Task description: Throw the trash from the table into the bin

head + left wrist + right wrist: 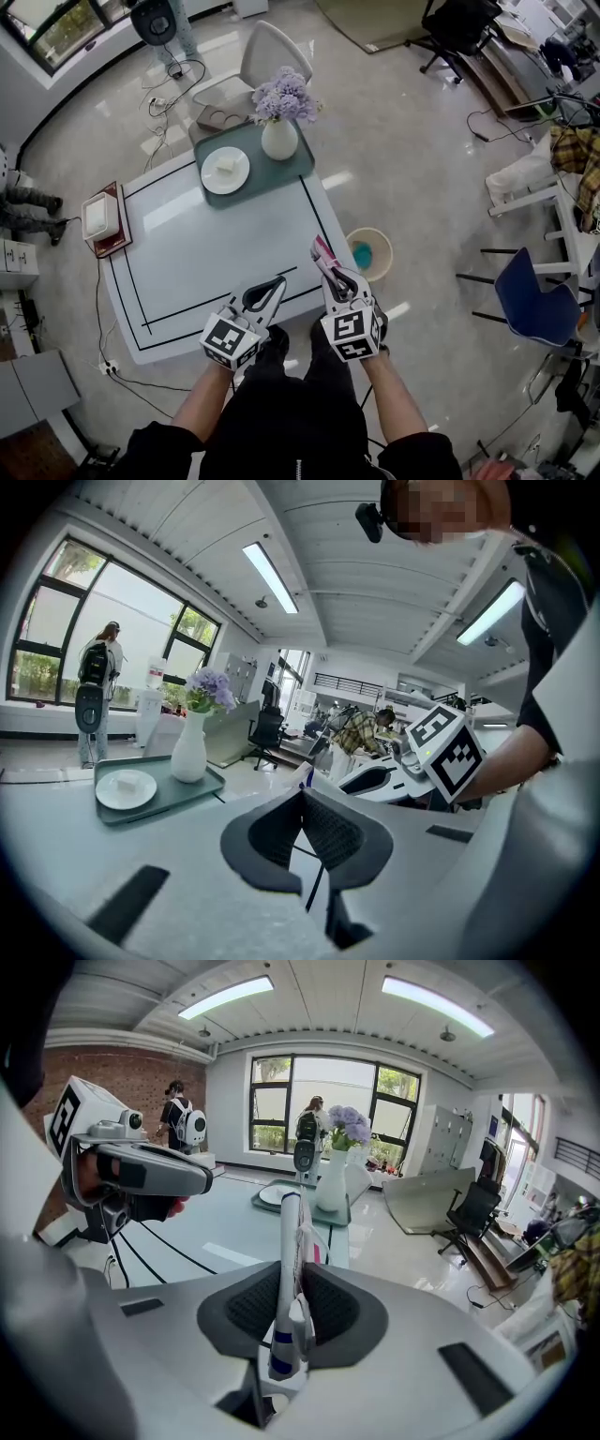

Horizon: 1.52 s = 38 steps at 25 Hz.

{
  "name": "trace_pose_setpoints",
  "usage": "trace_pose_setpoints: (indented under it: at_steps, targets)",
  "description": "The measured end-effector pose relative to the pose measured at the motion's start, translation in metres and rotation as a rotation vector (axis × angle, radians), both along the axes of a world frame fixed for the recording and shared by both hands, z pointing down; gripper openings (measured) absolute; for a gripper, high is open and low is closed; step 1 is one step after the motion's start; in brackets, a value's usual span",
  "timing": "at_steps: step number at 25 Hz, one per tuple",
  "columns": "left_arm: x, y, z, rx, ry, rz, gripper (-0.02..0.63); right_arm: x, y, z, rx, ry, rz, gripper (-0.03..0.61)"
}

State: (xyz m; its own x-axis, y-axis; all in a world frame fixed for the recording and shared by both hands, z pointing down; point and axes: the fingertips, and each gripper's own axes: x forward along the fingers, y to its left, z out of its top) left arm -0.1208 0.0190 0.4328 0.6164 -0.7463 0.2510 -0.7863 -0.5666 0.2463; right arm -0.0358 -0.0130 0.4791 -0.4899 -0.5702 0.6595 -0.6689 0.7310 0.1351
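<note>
The big white tabletop (pixel 206 244) with black lines has a round tan bin (pixel 379 234) on the floor just beside it. The picking up looks done, but the trash is not in the bin yet. The right gripper (pixel 292 1288) is nearly shut, pinching a flat white wrapper with pink and blue bits (pixel 291 1232) near the tabletop's corner. The left gripper (pixel 302 799) is closed and holds nothing. I think carrying and dropping are left
</note>
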Motion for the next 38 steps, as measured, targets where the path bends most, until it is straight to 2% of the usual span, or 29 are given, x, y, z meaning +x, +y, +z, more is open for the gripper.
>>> trace_pose_setpoints:
  at_steps: [15, 21, 30, 35, 38]
  targets:
    - [0.154, -0.081, 0.008, -0.028, -0.015, 0.027, 0.008, 0.144, -0.073, 0.015, -0.037, -0.041, 0.035, 0.067]
    - [0.213, -0.094, 0.012, -0.036, -0.019, 0.107, 0.008, 0.198, -0.08, 0.03, -0.065, -0.04, 0.098, 0.067]
    - [0.245, -0.117, 0.026, -0.047, -0.03, 0.186, 0.008, 0.229, -0.089, 0.053, -0.097, -0.066, 0.204, 0.067]
    - [0.255, -0.121, 0.03, -0.053, -0.025, 0.195, 0.008, 0.236, -0.094, 0.068, -0.114, -0.074, 0.24, 0.067]
    - [0.257, -0.129, 0.033, -0.045, -0.028, 0.171, 0.008, 0.242, -0.105, 0.081, -0.112, -0.084, 0.268, 0.067]
